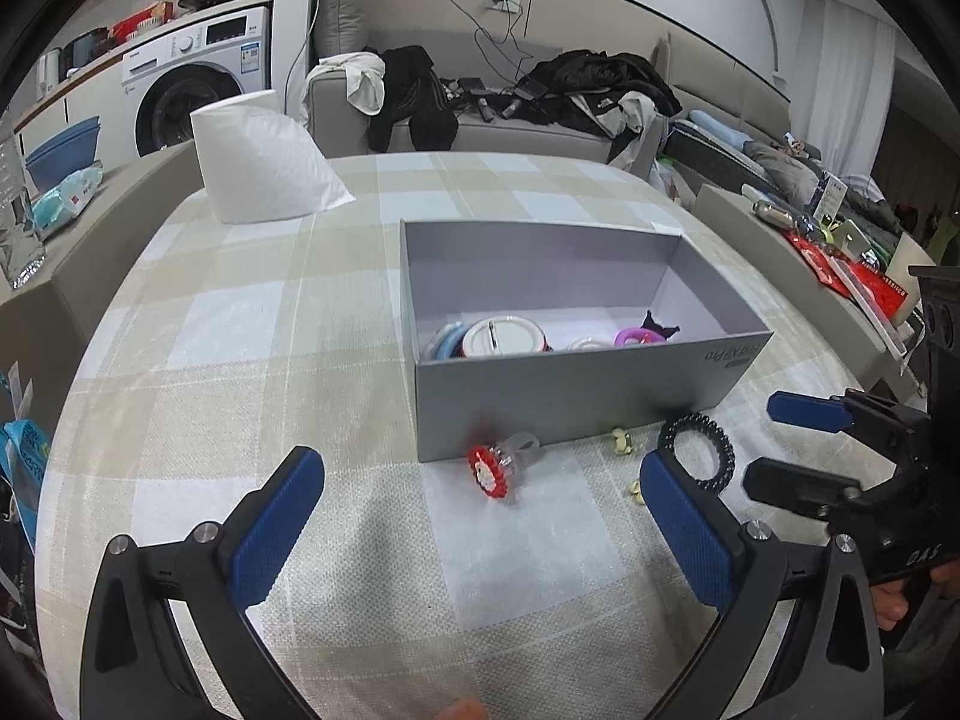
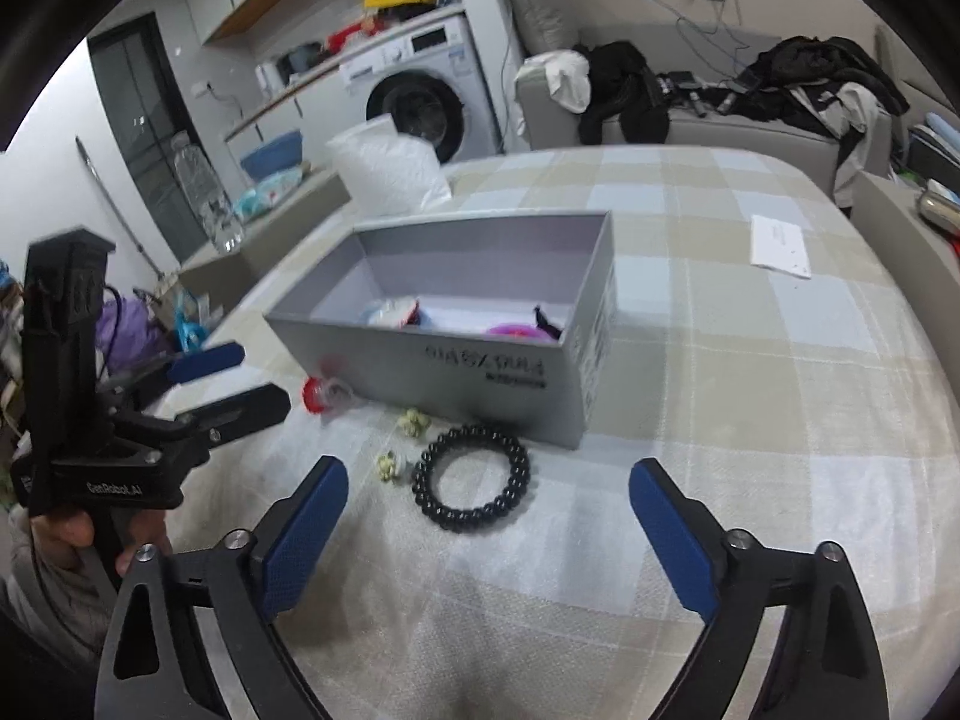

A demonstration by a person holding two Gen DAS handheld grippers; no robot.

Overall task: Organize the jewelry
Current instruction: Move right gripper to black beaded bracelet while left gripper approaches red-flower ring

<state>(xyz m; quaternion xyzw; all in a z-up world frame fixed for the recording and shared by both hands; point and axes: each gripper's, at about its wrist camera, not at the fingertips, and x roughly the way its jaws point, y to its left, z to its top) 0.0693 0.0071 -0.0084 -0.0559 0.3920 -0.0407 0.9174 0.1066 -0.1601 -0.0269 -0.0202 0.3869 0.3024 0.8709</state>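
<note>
My two claws hang over a checked bedspread beside a grey box already holding rings and bangles. My right claw stands wide open with nothing between its blue pads, and the black bead bracelet lies flat on the cloth just ahead of it, close to the box's near wall. My left claw is likewise spread and empty, pointed at a red-and-white flower ring that lies against the foot of the box. Two small pale yellow trinkets sit between ring and bracelet. The step in hand, as I judge it, is picking up the bracelet: I would bring the right claw down so one pad lands inside the loop and the other outside, pinching one side of the beads, since closing across the whole circle would likely make it buckle or slip. The soft cloth may bunch under the pads, so I would keep them just touching it and close slowly. The left claw should stay clear of the right while it waits for the ring, then lift it over the wall.
</note>
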